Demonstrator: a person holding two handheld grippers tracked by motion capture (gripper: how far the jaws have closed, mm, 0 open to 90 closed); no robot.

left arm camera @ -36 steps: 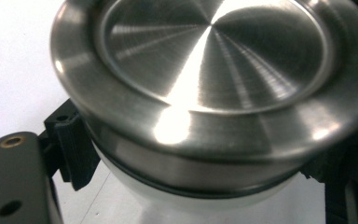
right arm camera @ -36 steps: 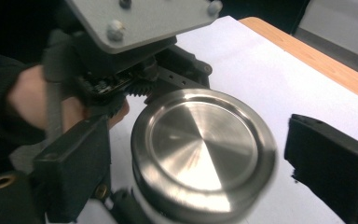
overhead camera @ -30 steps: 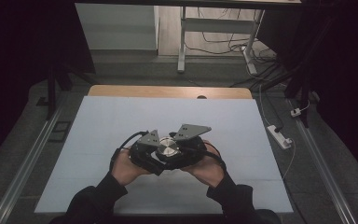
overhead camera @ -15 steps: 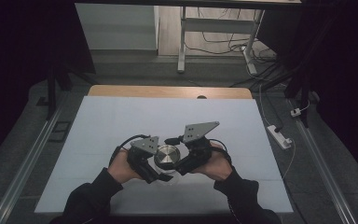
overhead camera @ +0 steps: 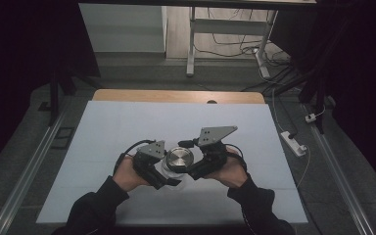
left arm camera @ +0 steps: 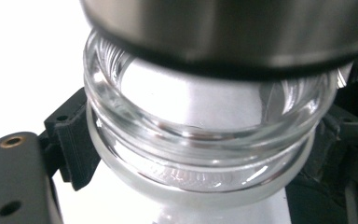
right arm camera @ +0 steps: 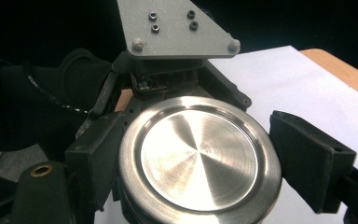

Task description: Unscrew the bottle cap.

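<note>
jar bottom (left arm camera: 200, 154) cut off by frame. left gripper (overhead camera: 162, 169) clamped on glass jar, right gripper (overhead camera: 188, 161) clamped around steel lid (right arm camera: 200, 158), both low over tabletop (overhead camera: 127, 122).

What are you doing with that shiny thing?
A person holds a clear glass jar with a round metal lid over the white table. The left tool grips the glass body. The right tool has its jaws on either side of the lid, which still sits on the jar.
</note>
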